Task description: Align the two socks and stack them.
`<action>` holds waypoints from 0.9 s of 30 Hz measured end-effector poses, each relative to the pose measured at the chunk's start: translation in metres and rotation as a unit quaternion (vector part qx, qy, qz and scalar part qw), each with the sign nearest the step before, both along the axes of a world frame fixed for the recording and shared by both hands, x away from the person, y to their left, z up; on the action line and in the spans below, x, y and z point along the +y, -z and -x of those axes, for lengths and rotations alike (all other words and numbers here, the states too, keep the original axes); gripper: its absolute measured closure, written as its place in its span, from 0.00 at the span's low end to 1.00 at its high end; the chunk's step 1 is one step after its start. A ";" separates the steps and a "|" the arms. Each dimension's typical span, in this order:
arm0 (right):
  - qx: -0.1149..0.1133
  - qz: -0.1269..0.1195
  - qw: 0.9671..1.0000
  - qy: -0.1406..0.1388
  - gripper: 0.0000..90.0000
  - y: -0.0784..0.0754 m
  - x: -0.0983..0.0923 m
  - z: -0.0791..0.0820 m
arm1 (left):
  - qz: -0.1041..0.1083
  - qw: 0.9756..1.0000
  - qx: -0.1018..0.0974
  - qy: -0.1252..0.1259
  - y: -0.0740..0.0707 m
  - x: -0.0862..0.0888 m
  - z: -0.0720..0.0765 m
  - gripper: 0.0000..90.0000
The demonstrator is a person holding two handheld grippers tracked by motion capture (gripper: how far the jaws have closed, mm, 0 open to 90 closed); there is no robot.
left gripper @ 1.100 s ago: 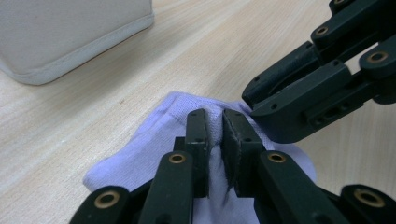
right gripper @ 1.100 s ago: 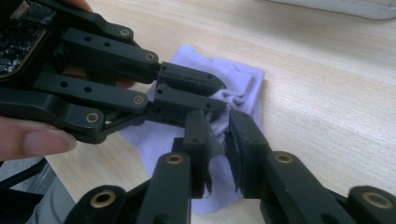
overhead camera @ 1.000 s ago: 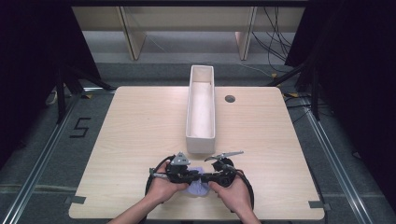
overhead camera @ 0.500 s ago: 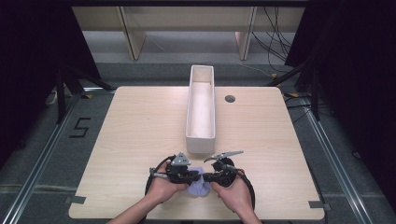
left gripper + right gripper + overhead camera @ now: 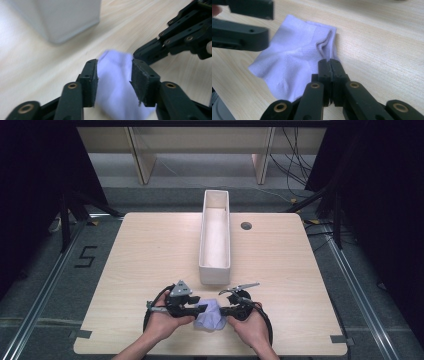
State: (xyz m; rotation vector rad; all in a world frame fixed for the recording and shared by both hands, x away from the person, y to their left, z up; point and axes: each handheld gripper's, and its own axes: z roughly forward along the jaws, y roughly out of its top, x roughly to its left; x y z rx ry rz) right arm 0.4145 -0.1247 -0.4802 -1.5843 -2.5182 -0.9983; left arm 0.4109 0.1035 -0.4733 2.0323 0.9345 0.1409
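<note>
Just short of the white bin's (image 5: 215, 236) near end, the lilac sock (image 5: 209, 316) lies on the table. My right gripper (image 5: 329, 65) pinches its edge; left gripper (image 5: 113, 75) has just opened, jaws straddling it loosely. Binning not yet done.

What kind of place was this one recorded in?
Probably a lab or recording workspace: a light wooden table ringed by black curtains, loose cables on the grey floor, and a taped "5" floor marker.
</note>
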 end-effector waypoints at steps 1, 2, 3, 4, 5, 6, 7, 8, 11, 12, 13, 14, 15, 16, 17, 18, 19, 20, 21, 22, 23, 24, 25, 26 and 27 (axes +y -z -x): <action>-0.004 0.002 1.000 -0.003 0.98 0.001 -0.001 -0.001 | 0.008 1.000 0.015 -0.007 0.002 0.004 0.001 0.59; 0.001 0.003 1.000 0.001 0.98 0.001 0.000 0.000 | 0.006 1.000 0.024 -0.014 0.004 0.008 0.002 0.57; 0.001 0.003 1.000 0.001 0.98 0.001 0.000 0.001 | 0.014 0.999 0.035 -0.024 0.005 0.010 0.004 0.55; 0.000 0.002 1.000 0.003 0.97 0.000 0.000 0.001 | 0.021 0.998 0.043 -0.030 0.007 0.011 0.004 0.54; 0.008 0.002 1.000 0.005 0.96 -0.002 0.000 0.001 | 0.026 0.998 0.051 -0.035 0.009 0.013 0.005 0.54; -0.004 0.001 1.000 0.003 0.95 -0.004 0.000 0.002 | 0.025 0.997 0.055 -0.041 0.009 0.014 0.006 0.53; -0.014 0.008 1.000 0.008 0.93 -0.009 0.000 0.003 | 0.022 0.997 0.058 -0.042 0.009 0.015 0.007 0.53; -0.024 0.006 1.000 0.013 0.92 -0.015 0.000 0.004 | 0.030 0.997 0.061 -0.044 0.010 0.015 0.008 0.53; -0.046 0.001 0.999 0.011 0.91 -0.031 0.005 0.009 | 0.034 0.996 0.069 -0.050 0.011 0.012 0.011 0.51; -0.047 0.002 0.999 0.008 0.91 -0.034 0.008 0.011 | 0.032 0.996 0.067 -0.047 0.012 0.012 0.011 0.50; -0.048 0.002 0.999 -0.003 0.91 -0.035 0.011 0.011 | 0.028 0.996 0.069 -0.052 0.013 0.010 0.013 0.50; -0.047 0.006 0.999 -0.017 0.91 -0.033 0.012 0.011 | 0.018 0.996 0.075 -0.042 0.014 0.011 0.013 0.49; -0.050 0.003 0.999 -0.021 0.91 -0.030 0.016 0.012 | 0.020 0.996 0.079 -0.047 0.016 0.010 0.014 0.49; -0.048 0.011 0.998 -0.029 0.90 -0.026 0.018 0.011 | 0.018 0.995 0.082 -0.046 0.017 0.011 0.014 0.48; -0.042 0.012 0.998 -0.036 0.90 -0.020 0.019 0.011 | 0.028 0.994 0.084 -0.058 0.018 0.009 0.014 0.48; -0.037 0.018 0.998 -0.036 0.90 -0.016 0.020 0.010 | 0.029 0.994 0.085 -0.061 0.018 0.009 0.014 0.48; -0.030 0.020 0.999 -0.035 0.90 -0.011 0.020 0.010 | 0.030 0.994 0.089 -0.063 0.019 0.009 0.014 0.48; -0.022 0.018 0.999 -0.031 0.90 -0.008 0.021 0.011 | 0.034 0.993 0.094 -0.060 0.020 0.010 0.013 0.48; -0.022 0.022 0.999 -0.035 0.90 -0.004 0.019 0.010 | 0.032 0.993 0.096 -0.064 0.020 0.009 0.013 0.48; -0.017 0.024 0.999 -0.033 0.90 -0.002 0.019 0.010 | 0.030 0.993 0.098 -0.066 0.020 0.009 0.012 0.48; -0.024 0.022 0.999 -0.038 0.90 -0.001 0.018 0.009 | 0.035 0.993 0.101 -0.059 0.021 0.009 0.011 0.48; -0.013 0.024 0.999 -0.029 0.90 -0.001 0.019 0.010 | 0.026 0.993 0.103 -0.051 0.020 0.010 0.010 0.48; -0.024 0.023 0.999 -0.038 0.90 0.000 0.017 0.008 | 0.029 0.993 0.101 -0.055 0.021 0.009 0.010 0.48; -0.021 0.024 0.999 -0.035 0.90 0.000 0.017 0.009 | 0.028 0.993 0.101 -0.053 0.021 0.009 0.009 0.48; -0.026 0.027 0.999 -0.035 0.90 0.001 0.017 0.008 | 0.036 0.992 0.104 -0.066 0.022 0.008 0.009 0.49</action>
